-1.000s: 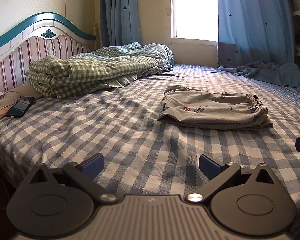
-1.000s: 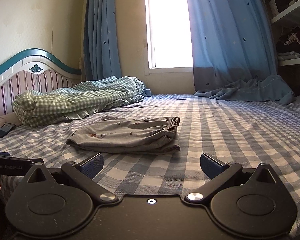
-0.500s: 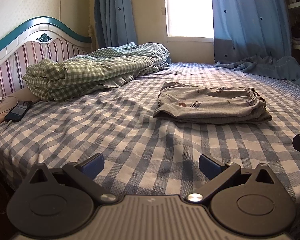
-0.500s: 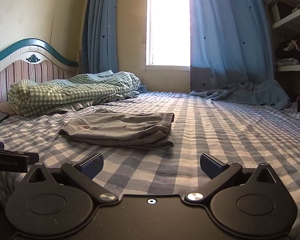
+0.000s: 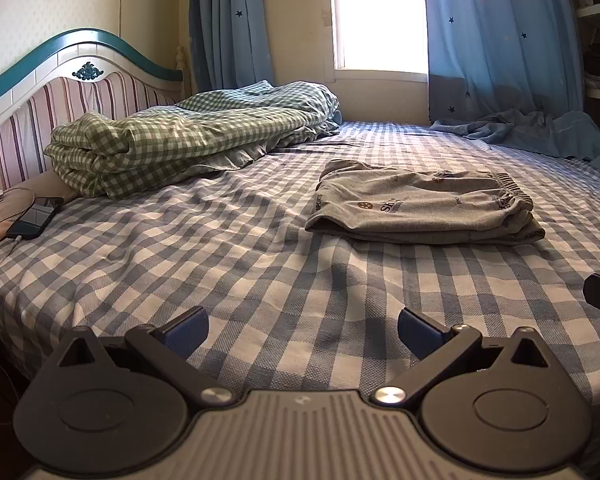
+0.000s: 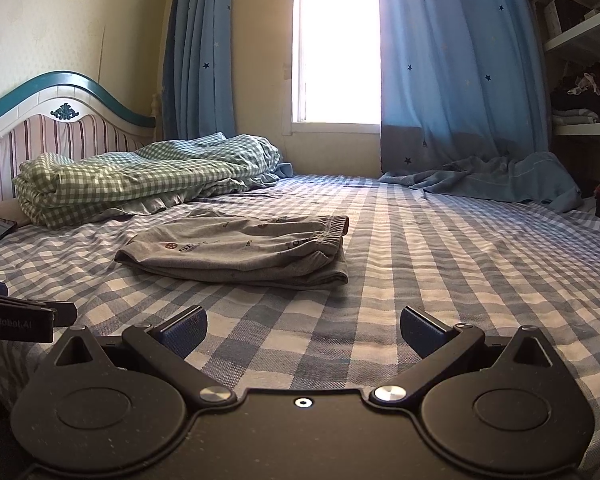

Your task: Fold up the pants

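Note:
Grey pants point(image 5: 420, 208) lie folded in a flat stack on the blue checked bed sheet point(image 5: 220, 264), waistband to the right. They also show in the right wrist view point(image 6: 240, 252). My left gripper point(image 5: 302, 330) is open and empty, low over the sheet, well in front of the pants. My right gripper point(image 6: 303, 330) is open and empty, in front of the pants too. The left gripper's side shows at the left edge of the right wrist view point(image 6: 16, 316).
A folded green checked quilt point(image 5: 188, 140) lies by the striped headboard point(image 5: 60, 92). A phone point(image 5: 36, 216) on a cable lies at the left bed edge. Blue curtains point(image 6: 460, 80) drape onto the bed's far right. Shelves point(image 6: 580, 80) stand at the right.
Both grippers have drawn back and sunk lower, so the pants sit farther off and the views tilt up toward the window. Both stay open. The pants have not moved.

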### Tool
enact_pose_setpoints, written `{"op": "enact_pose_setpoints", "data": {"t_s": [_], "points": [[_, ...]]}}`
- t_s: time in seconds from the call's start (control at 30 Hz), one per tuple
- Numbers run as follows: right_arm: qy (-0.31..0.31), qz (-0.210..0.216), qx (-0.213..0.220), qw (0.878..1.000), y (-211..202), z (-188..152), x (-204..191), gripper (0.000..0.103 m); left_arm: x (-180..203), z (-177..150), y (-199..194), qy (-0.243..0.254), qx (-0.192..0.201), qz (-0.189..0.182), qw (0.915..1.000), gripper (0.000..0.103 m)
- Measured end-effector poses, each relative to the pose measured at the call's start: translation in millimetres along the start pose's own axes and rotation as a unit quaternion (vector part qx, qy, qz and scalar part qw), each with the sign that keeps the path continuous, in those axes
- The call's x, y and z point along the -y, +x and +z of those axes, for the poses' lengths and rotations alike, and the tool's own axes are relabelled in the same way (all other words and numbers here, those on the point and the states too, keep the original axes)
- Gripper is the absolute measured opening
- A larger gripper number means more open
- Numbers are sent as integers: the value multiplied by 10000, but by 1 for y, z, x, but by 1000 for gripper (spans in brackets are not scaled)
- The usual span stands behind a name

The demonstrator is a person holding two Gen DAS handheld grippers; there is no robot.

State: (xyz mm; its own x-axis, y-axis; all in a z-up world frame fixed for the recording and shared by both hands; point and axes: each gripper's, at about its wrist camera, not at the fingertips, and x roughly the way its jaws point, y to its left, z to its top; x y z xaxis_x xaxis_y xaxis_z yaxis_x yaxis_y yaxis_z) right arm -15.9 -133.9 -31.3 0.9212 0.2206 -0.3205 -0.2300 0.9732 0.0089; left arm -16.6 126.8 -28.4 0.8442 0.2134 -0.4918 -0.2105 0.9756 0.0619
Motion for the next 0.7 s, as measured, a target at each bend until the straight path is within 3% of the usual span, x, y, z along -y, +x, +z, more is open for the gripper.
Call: {"op": "enact_pose_setpoints", "data": {"t_s": [0.7], "points": [[-9,9,12,10000,-1,0,1,102,1,-1,-1,28,-13,10,10000,103]]}}
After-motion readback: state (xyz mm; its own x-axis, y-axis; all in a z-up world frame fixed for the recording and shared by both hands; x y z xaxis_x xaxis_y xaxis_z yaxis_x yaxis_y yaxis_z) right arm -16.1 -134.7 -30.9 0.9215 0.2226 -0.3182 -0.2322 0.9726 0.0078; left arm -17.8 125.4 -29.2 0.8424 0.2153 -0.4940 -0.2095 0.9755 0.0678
